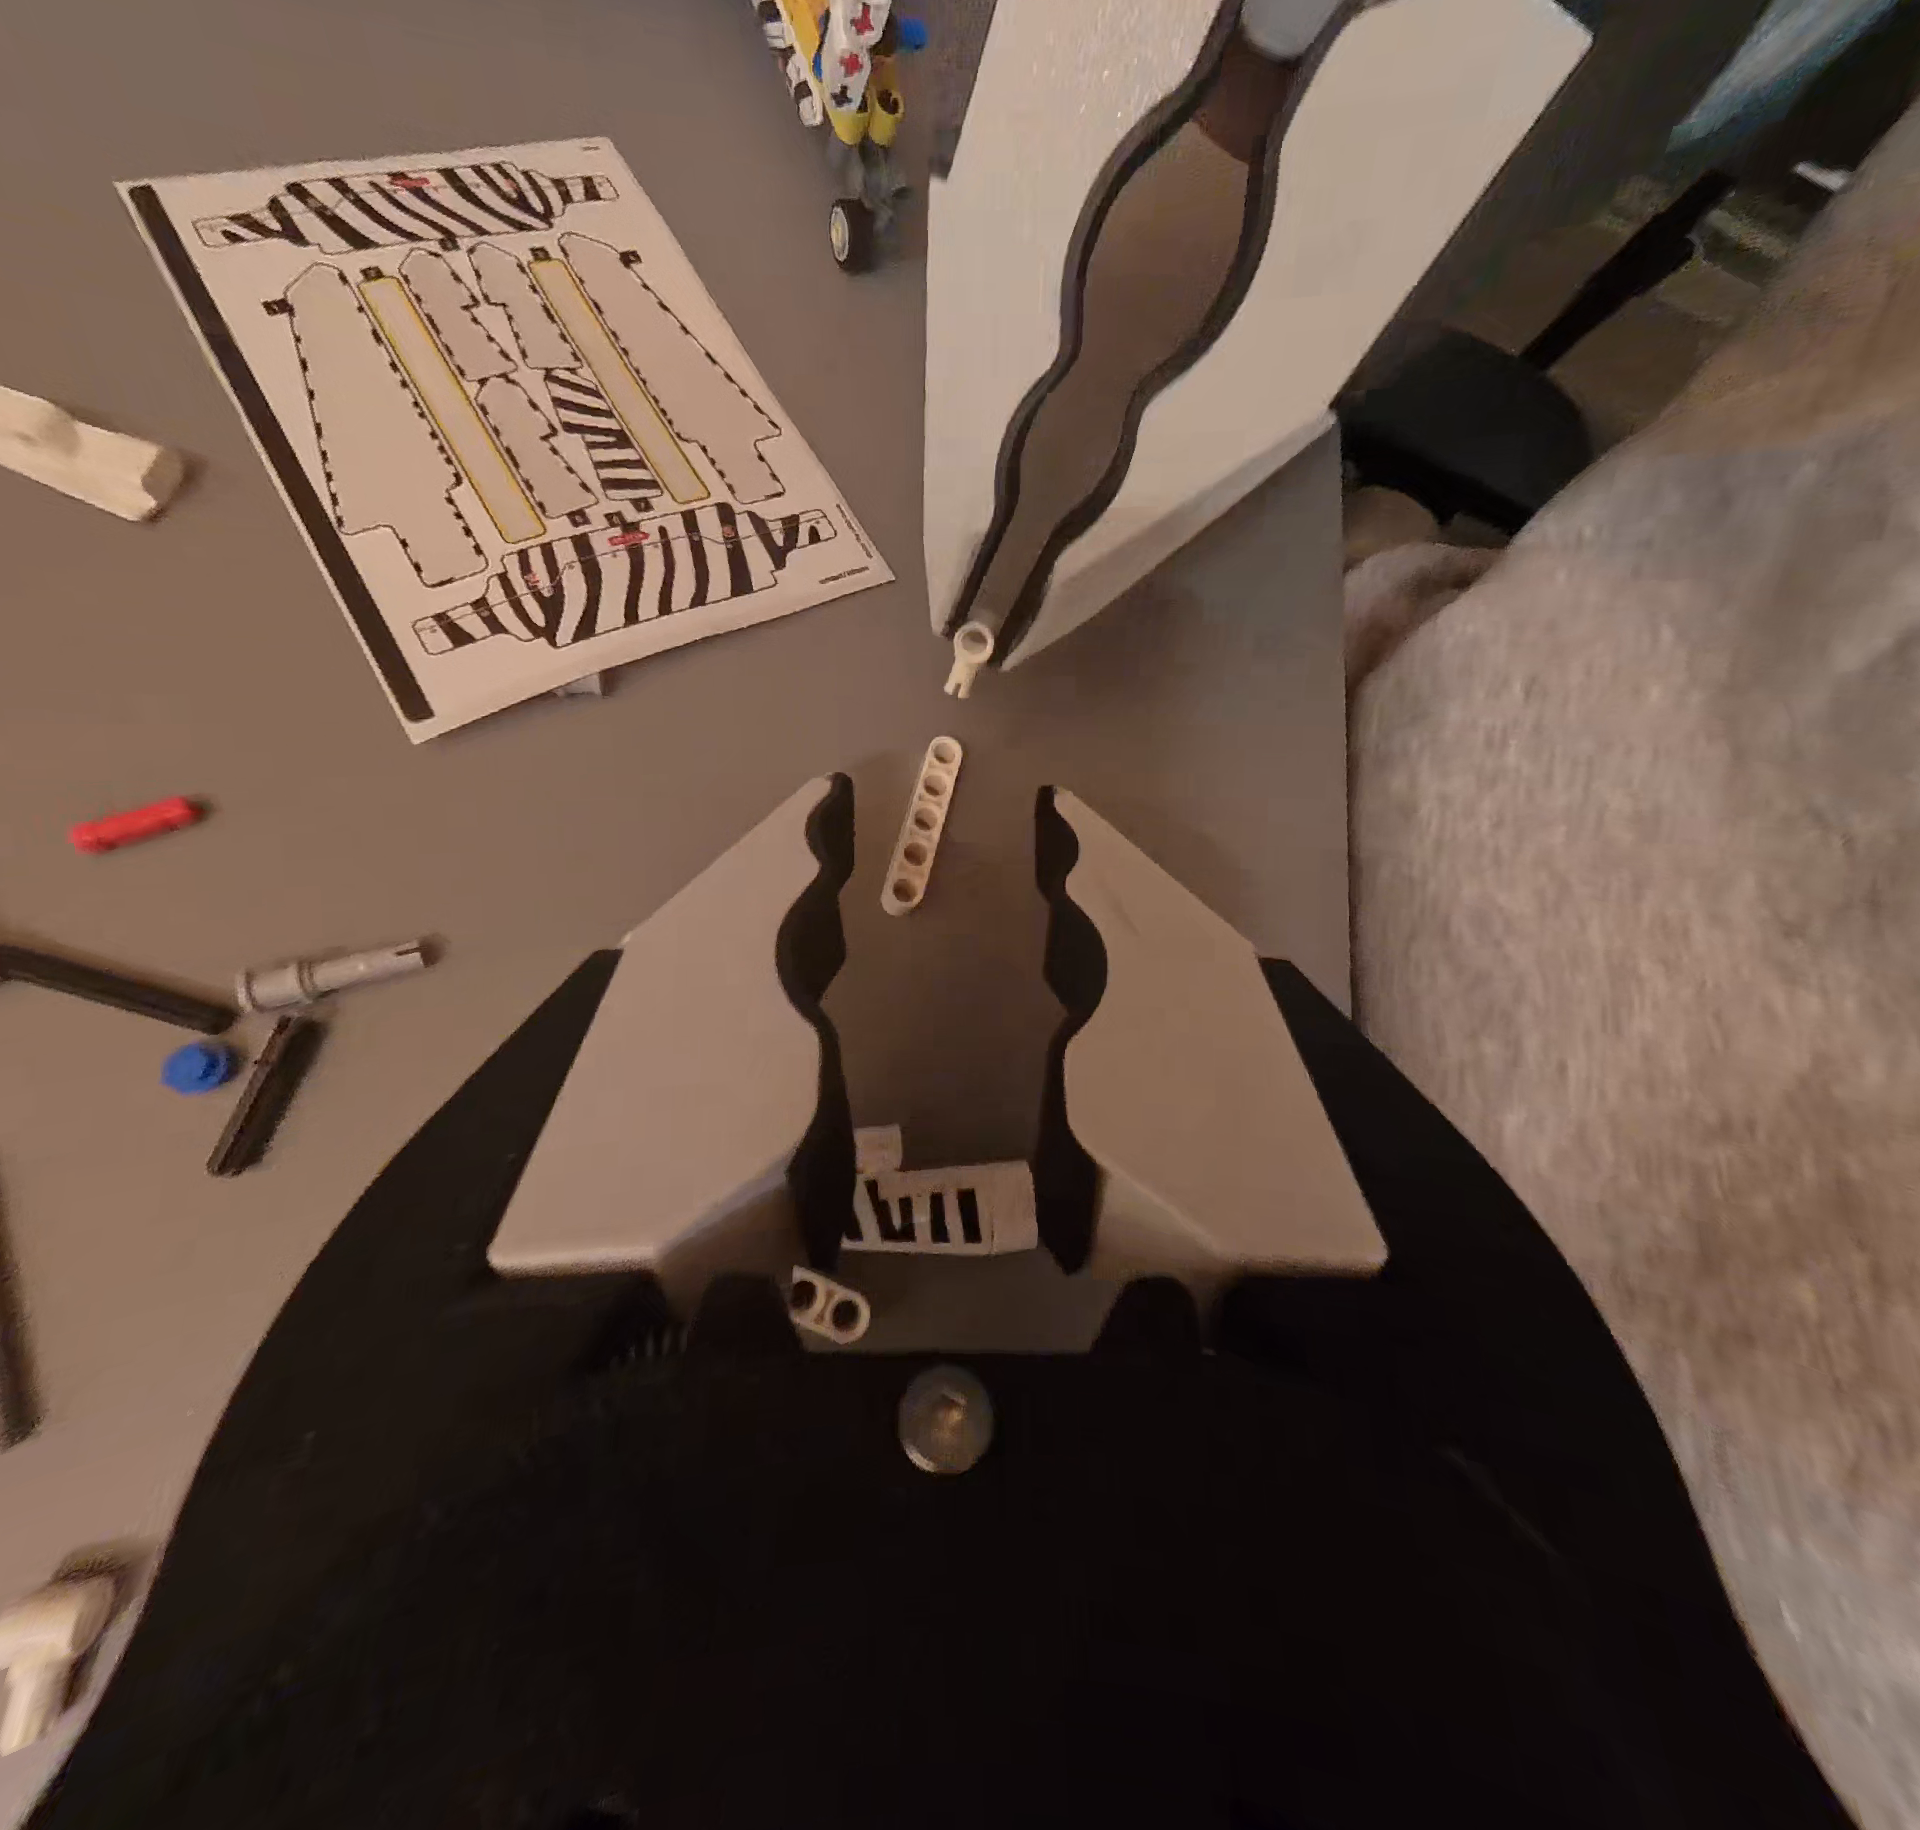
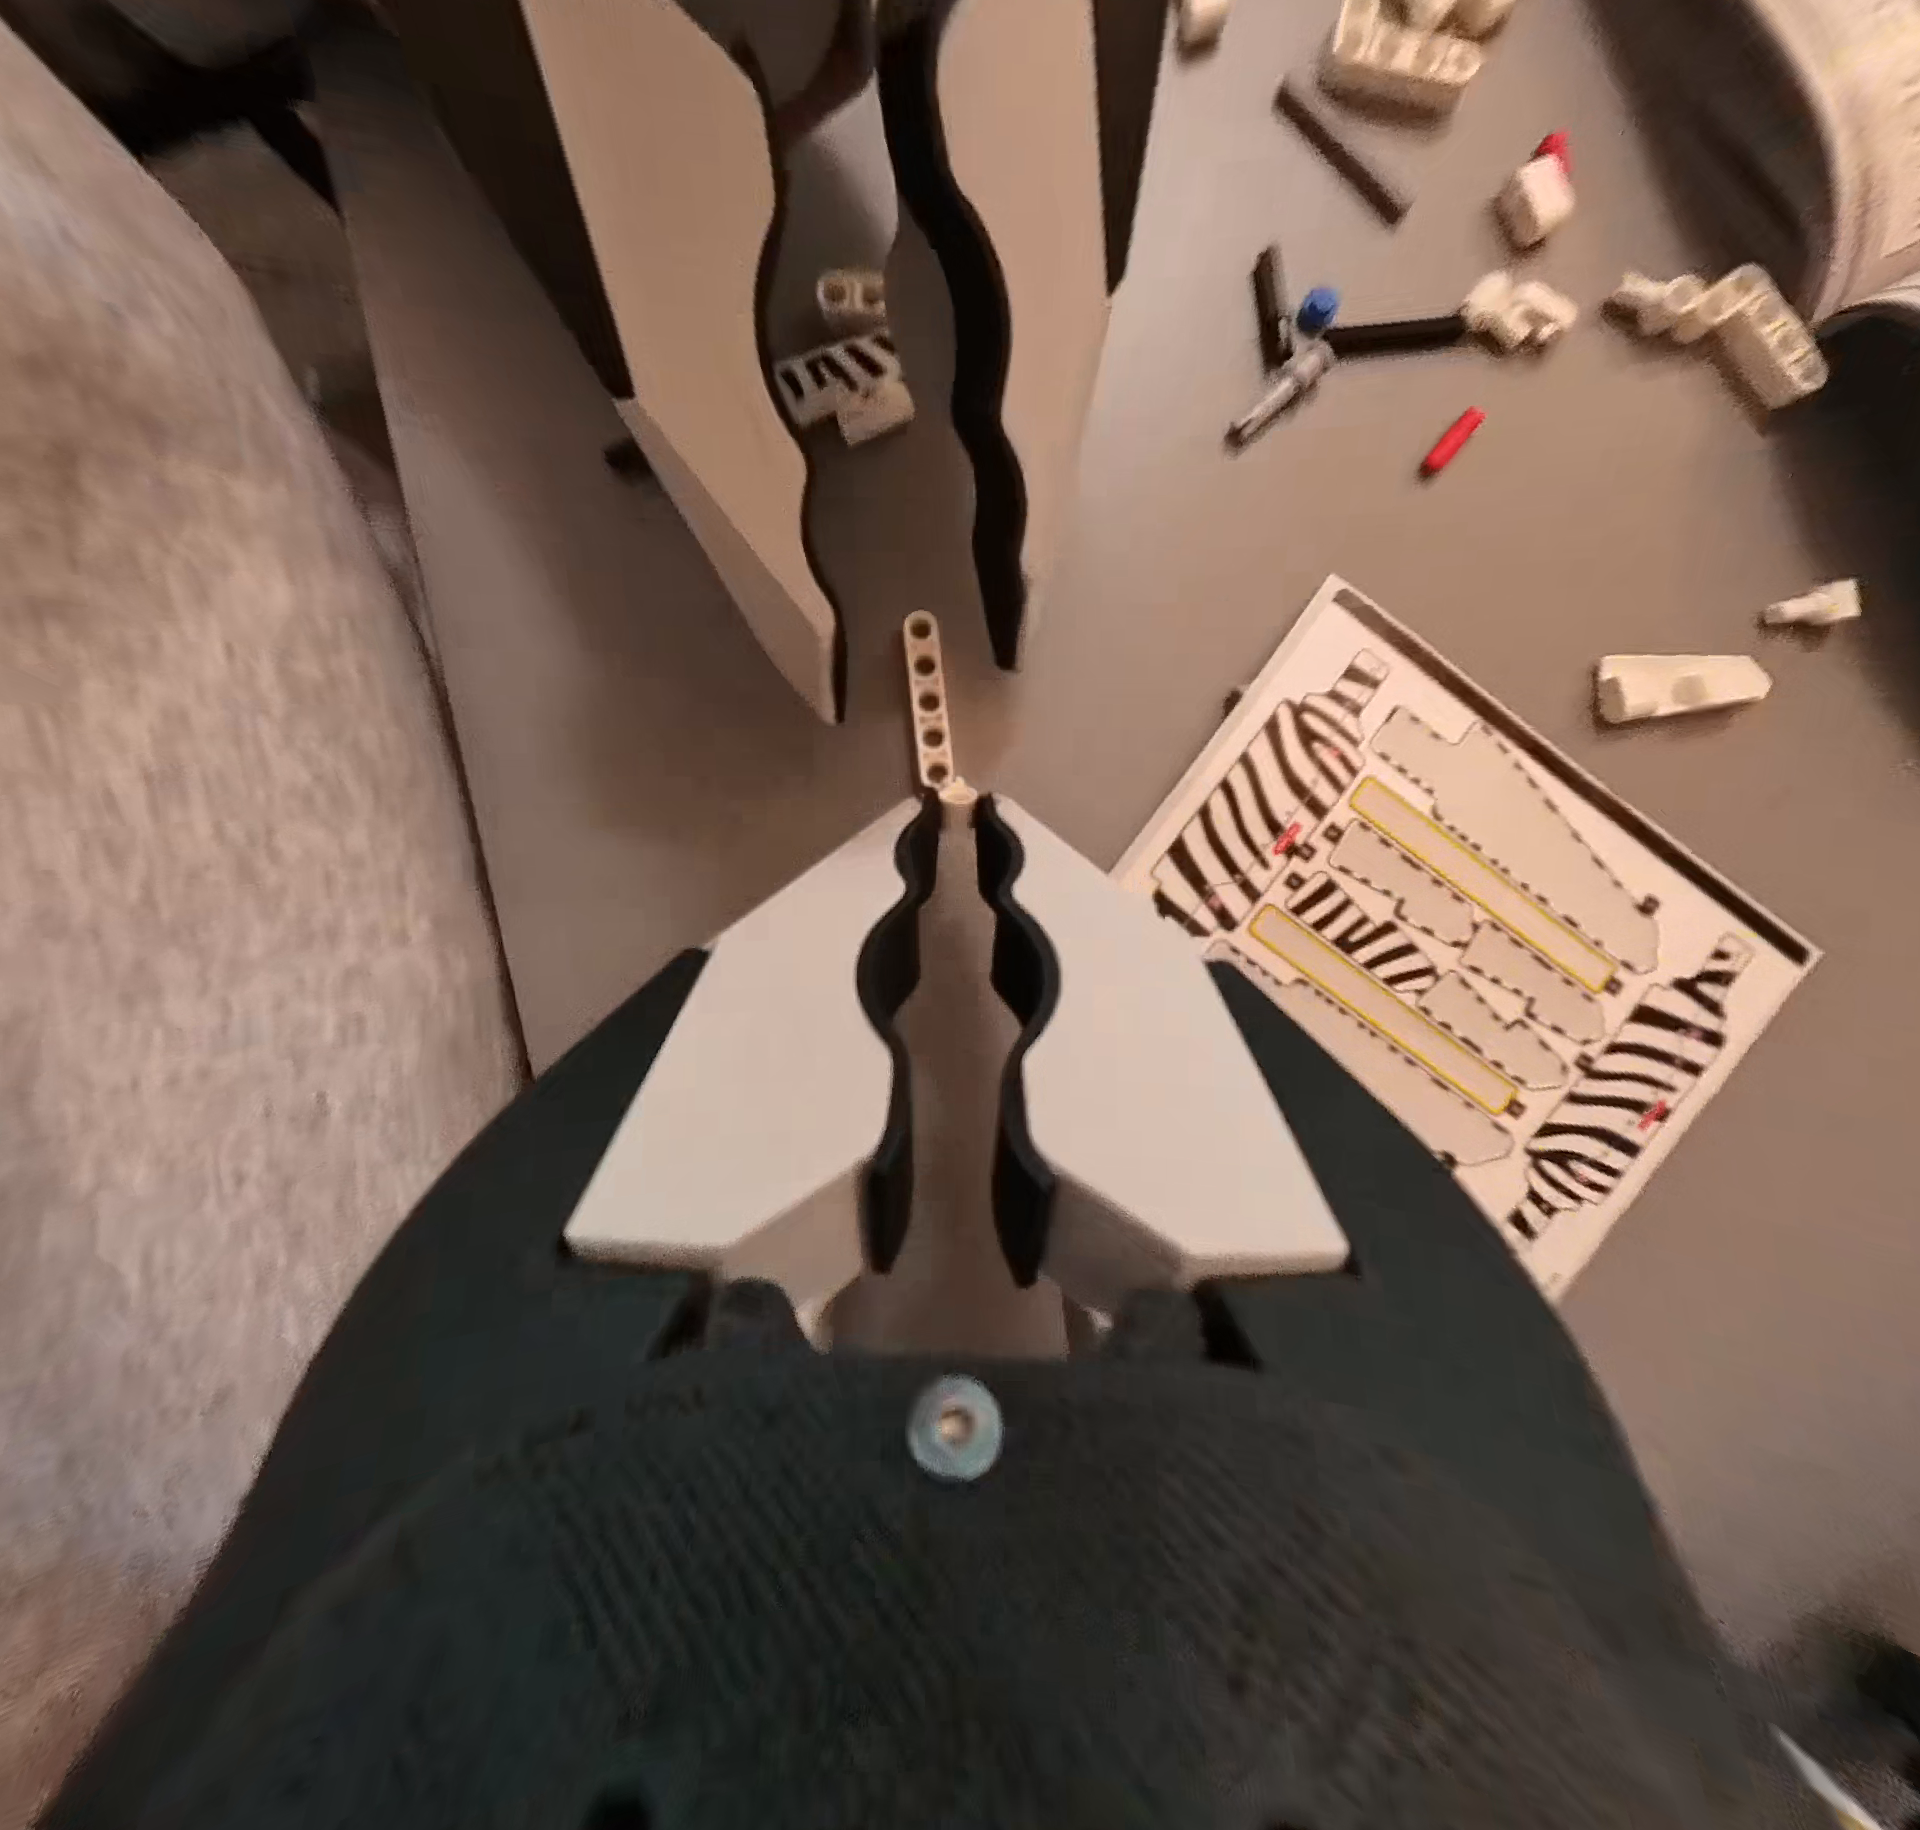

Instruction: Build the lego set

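Between our left gripper's (image 1: 943,793) parted fingers lay the white beam (image 1: 922,826) on the table; just beyond the beam, our right gripper (image 1: 975,627) pinched a white connector (image 1: 967,658), probably awaiting insertion into an end hole.

No readable writing anywhere. The sticker sheet (image 1: 499,430), left of the left gripper's fingers, carries only tiny, illegible print along its edge.

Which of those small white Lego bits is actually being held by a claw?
The tiny white connector pin, pinched at the right gripper tips. The five-hole white beam lies loose.
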Available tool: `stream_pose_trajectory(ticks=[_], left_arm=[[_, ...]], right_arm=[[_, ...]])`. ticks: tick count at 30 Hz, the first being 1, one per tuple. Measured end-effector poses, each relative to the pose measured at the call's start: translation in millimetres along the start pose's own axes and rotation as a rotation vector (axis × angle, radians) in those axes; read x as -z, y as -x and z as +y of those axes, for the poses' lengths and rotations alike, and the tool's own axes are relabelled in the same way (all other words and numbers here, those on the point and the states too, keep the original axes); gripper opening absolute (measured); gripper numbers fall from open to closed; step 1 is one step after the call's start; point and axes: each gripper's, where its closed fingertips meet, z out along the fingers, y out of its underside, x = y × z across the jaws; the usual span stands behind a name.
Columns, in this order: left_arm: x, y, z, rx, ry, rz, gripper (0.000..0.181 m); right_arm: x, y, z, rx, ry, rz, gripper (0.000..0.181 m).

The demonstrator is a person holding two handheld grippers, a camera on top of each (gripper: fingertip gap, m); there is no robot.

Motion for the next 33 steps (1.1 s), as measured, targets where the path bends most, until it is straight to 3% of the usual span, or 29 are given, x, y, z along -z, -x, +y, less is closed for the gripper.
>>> stream_pose_trajectory(ticks=[7, 13, 26, 33], left_arm=[[-8, 5, 8, -0.073, 0.054, -0.085, 0.028], [-8, 5, 10, -0.061, 0.06, -0.086, 0.011], [-11, 3, 15, -0.018, 0.091, -0.044, 0.006], [-10, 4, 15, 0.054, 0.084, 0.009, 0.005]], right_arm=[[-12, 4, 4, 0.054, 0.178, 0.003, 0.006], [-16, 4, 5, 0.079, 0.26, 0.002, 0.006], [-17, 4, 3, 0.06, 0.295, -0.022, 0.006], [-19, 6, 1, 0.176, 0.331, -0.001, 0.006]])
